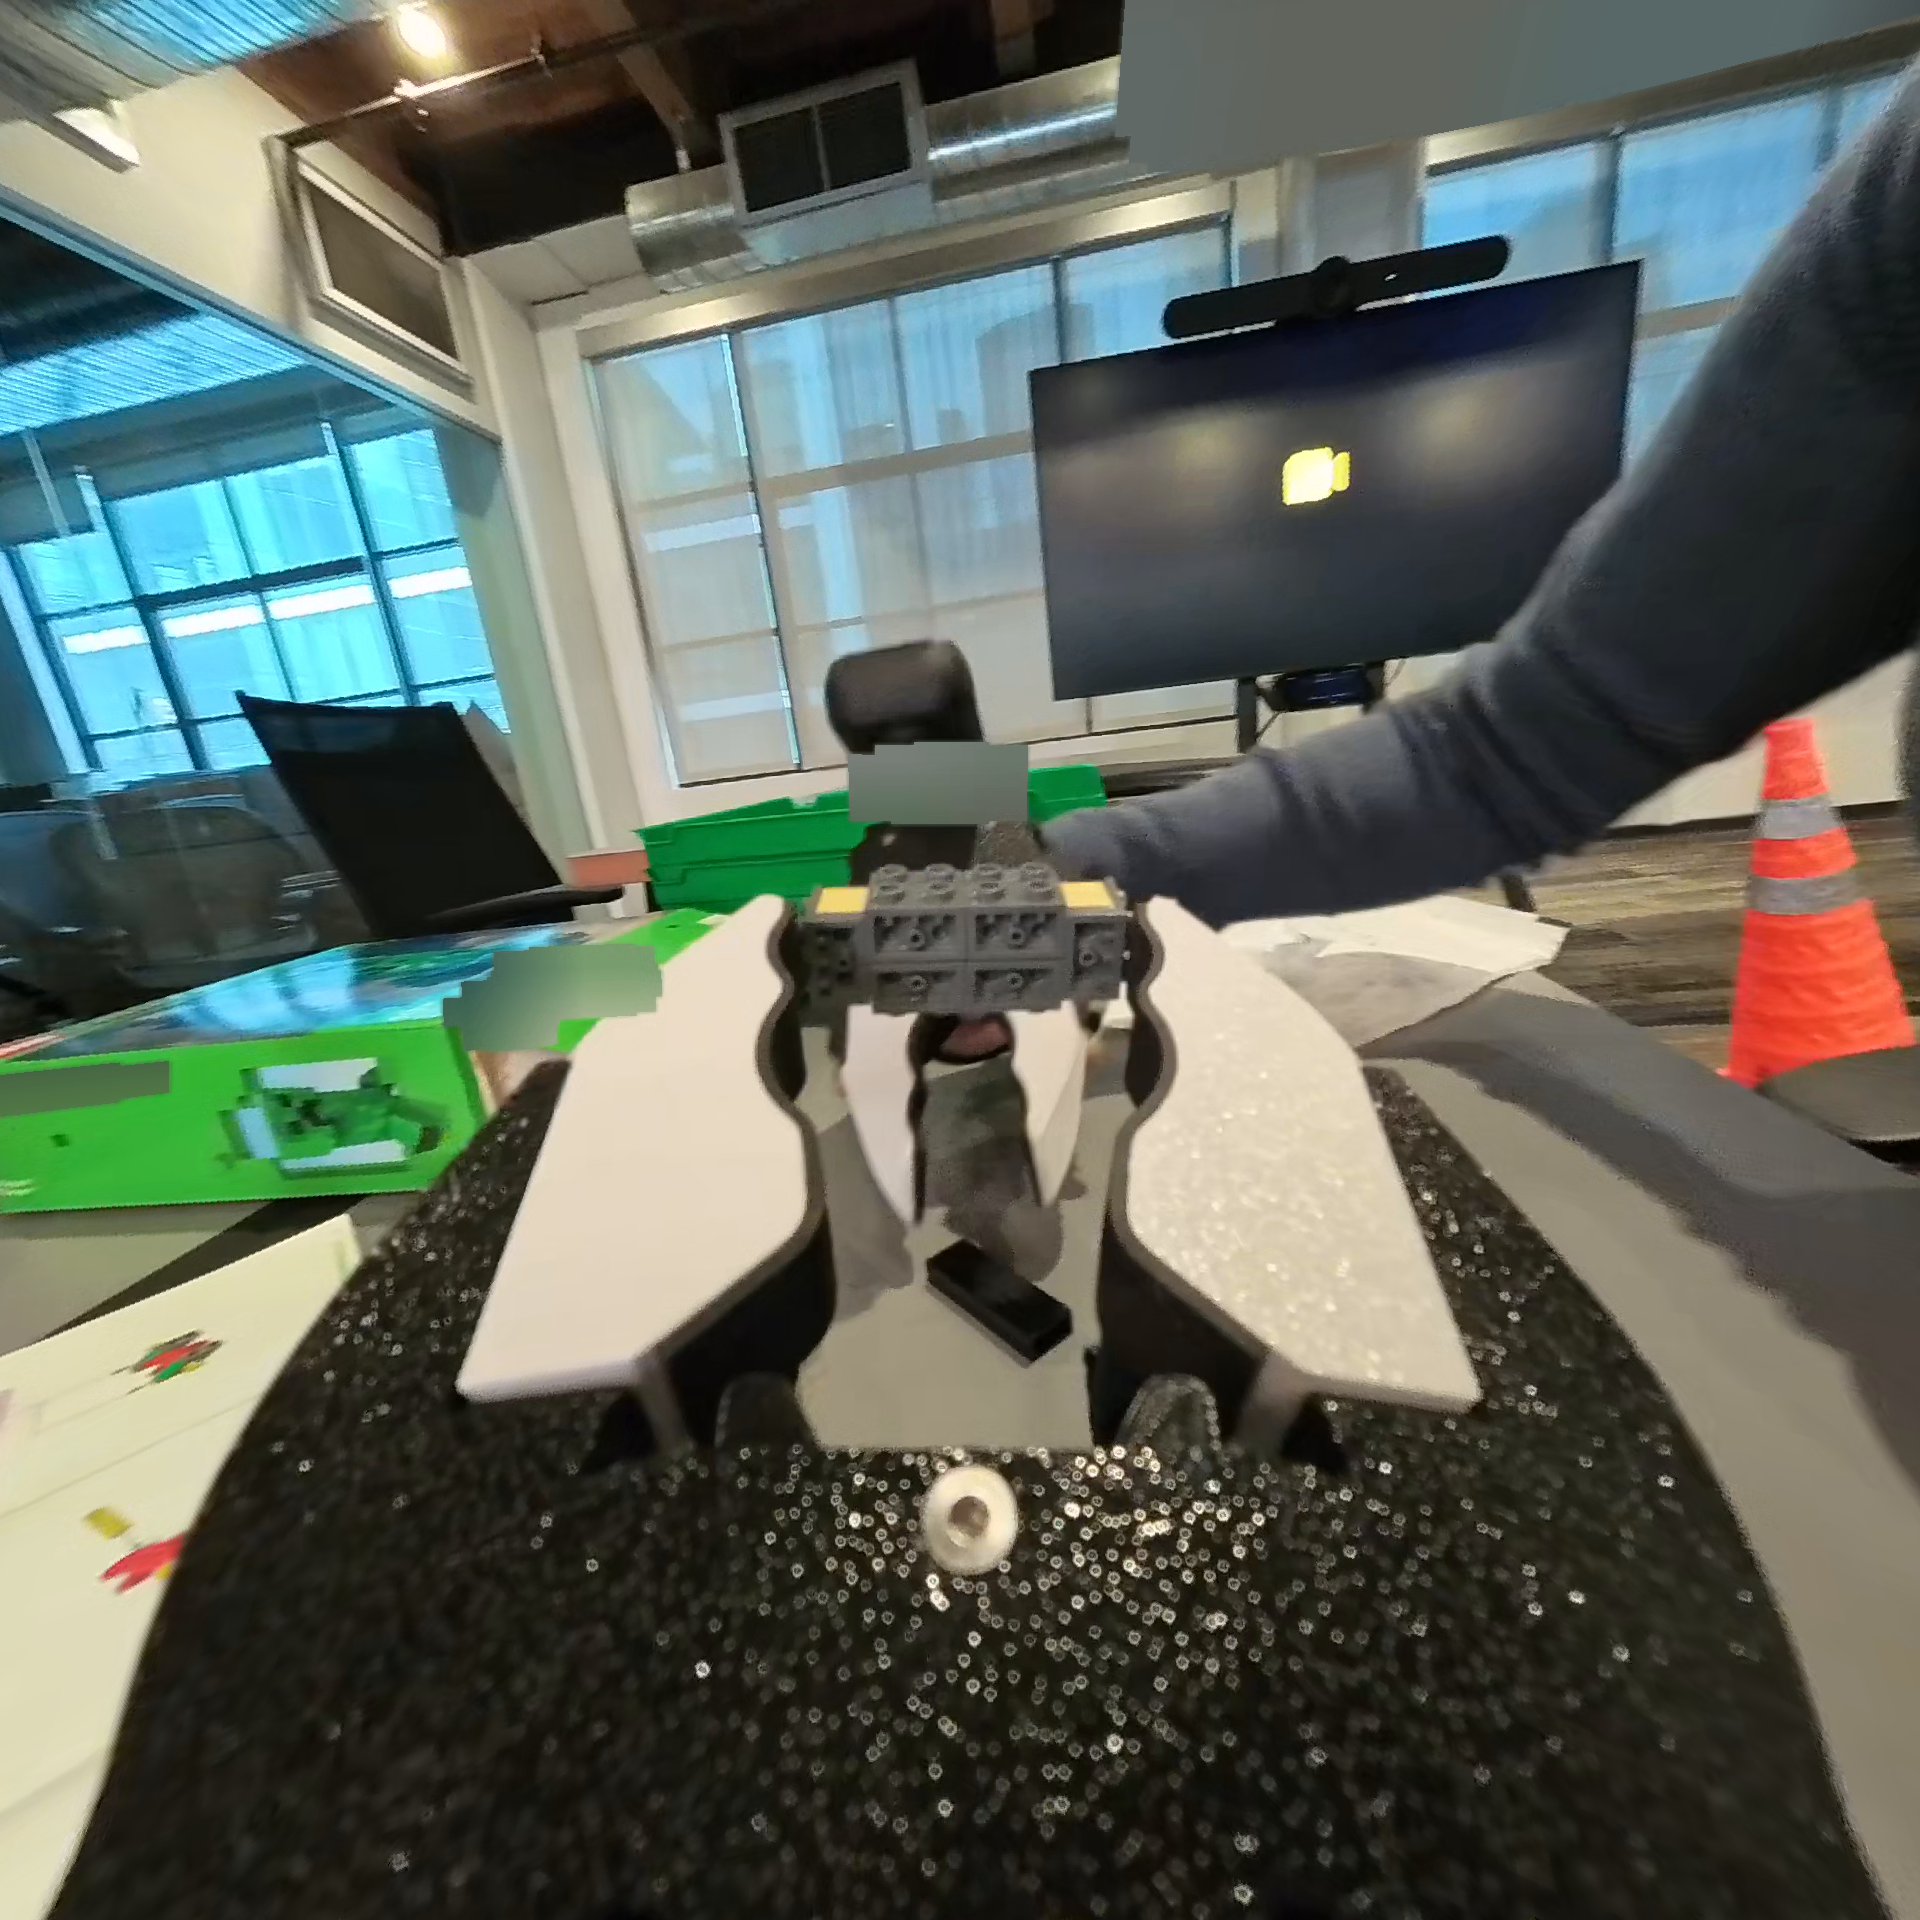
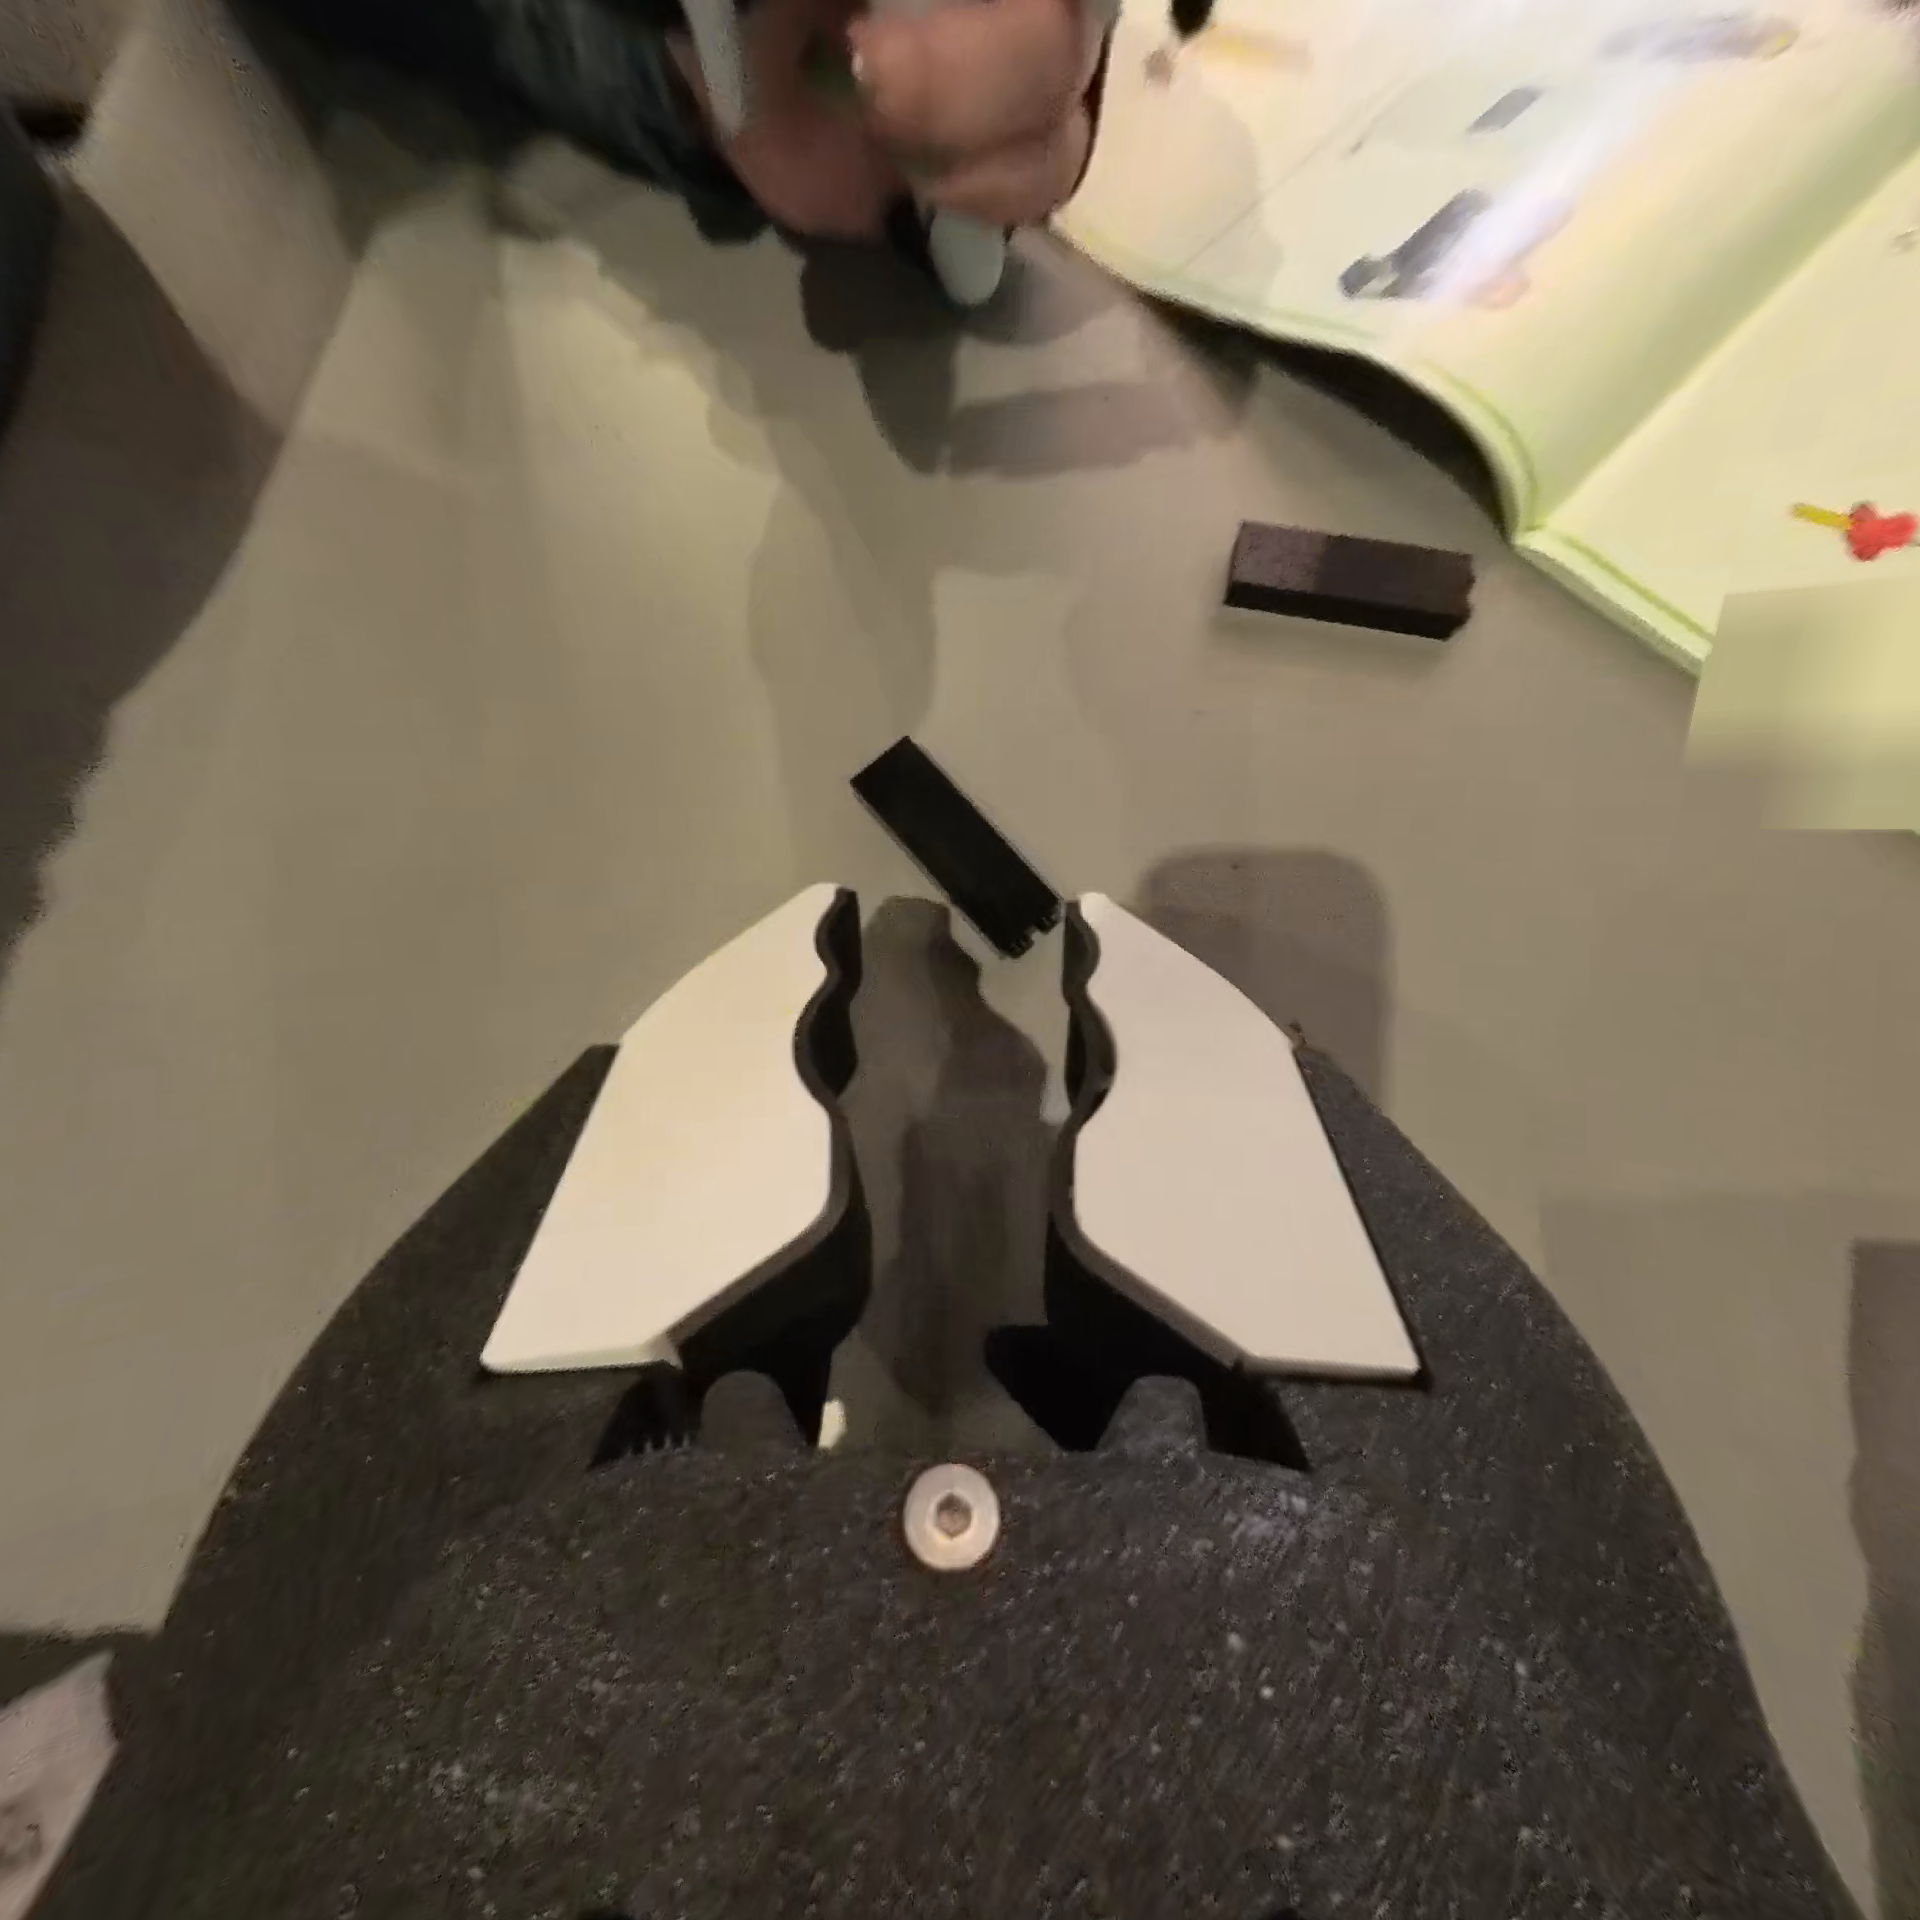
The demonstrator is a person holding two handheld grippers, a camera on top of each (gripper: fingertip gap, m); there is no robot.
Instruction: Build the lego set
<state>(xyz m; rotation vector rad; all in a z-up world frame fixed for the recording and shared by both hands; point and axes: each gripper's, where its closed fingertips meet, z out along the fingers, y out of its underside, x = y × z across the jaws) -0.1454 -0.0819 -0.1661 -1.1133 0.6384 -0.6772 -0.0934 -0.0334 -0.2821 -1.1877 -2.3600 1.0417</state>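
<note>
While the left tool (image 1: 961, 940) grips the grey lego block (image 1: 961, 940) aloft, the right tool (image 2: 961, 920) (released) points down over a black piece (image 2: 956, 844).

Office meeting room: wall screen (image 1: 1335, 483) with camera bar (image 1: 1335, 298), office chairs (image 1: 405, 821), glass partition (image 1: 239, 499), big windows (image 1: 821, 520).

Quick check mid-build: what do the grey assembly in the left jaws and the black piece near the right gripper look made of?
Grey assembly: hard moulded plastic, matte, judging by its crisp studs and sharp edges; small yellow panels sit at both ends. Black piece: probably the same rigid plastic, smooth and slightly glossy, with small ribs at its near end. The table under it looks like smooth, pale laminate, though that is uncertain.
</note>
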